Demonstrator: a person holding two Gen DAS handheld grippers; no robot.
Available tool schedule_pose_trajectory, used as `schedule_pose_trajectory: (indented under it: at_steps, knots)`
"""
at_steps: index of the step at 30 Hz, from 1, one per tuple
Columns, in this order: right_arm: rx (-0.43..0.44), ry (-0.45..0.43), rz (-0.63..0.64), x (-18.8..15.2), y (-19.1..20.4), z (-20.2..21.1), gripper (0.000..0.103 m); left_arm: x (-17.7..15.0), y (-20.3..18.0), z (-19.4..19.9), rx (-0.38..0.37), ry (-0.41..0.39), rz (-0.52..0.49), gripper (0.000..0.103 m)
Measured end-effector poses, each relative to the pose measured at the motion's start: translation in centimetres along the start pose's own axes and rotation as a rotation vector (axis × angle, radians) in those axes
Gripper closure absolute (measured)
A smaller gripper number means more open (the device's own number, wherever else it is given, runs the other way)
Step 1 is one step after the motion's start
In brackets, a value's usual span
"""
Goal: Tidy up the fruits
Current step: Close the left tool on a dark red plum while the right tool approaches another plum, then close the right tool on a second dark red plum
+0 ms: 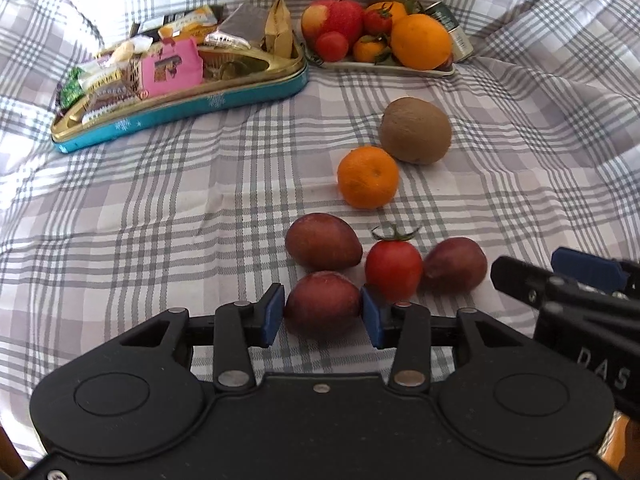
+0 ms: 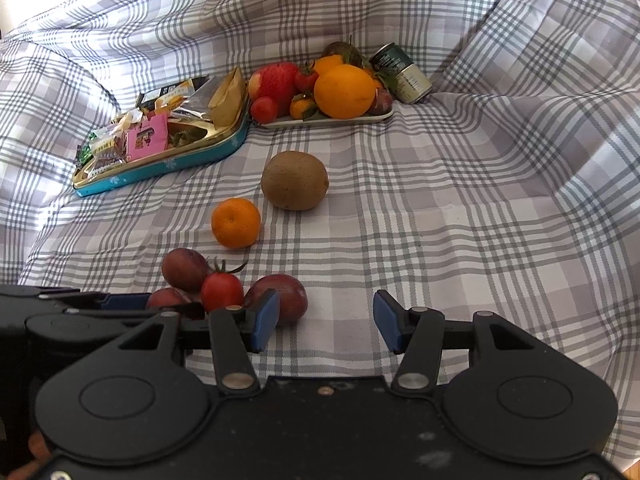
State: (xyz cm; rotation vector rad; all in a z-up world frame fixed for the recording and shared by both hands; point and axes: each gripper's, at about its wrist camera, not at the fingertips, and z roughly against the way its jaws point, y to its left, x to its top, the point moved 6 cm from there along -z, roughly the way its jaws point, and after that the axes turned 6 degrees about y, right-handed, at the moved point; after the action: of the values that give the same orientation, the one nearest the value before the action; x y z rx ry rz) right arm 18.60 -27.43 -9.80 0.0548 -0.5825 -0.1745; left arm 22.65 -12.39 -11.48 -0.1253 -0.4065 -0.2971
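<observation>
My left gripper (image 1: 322, 315) is open and straddles a dark red plum (image 1: 322, 304) that rests on the checked cloth, with the blue pads close beside it. Two more plums (image 1: 322, 246) (image 1: 454, 264) and a cherry tomato (image 1: 394, 268) lie just beyond. Farther off sit a mandarin (image 1: 368, 176) and a kiwi (image 1: 416, 130). My right gripper (image 2: 326, 320) is open over bare cloth with nothing between its fingers. Its left pad stands in front of a plum (image 2: 280, 298). A white plate (image 2: 328, 122) at the back holds an apple, an orange, tomatoes and mandarins.
A teal and gold tin (image 1: 180, 110) full of wrapped snacks lies at the back left, beside the plate. A green can (image 2: 402, 72) lies behind the plate on the right. The cloth (image 2: 460, 240) rises in folds along the back and right.
</observation>
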Motion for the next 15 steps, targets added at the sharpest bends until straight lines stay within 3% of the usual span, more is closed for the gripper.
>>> schedule_pose_trajectory:
  at_steps: [3,15]
  knots:
    - [0.003,0.012,0.012,0.1,0.3,-0.5,0.047,0.1,0.8,-0.1,-0.027,0.009,0.042,0.054]
    - [0.024,0.057,0.078,0.3,2.6,-3.3,0.048,-0.4,6.2,1.2,0.060,0.009,0.158,0.054]
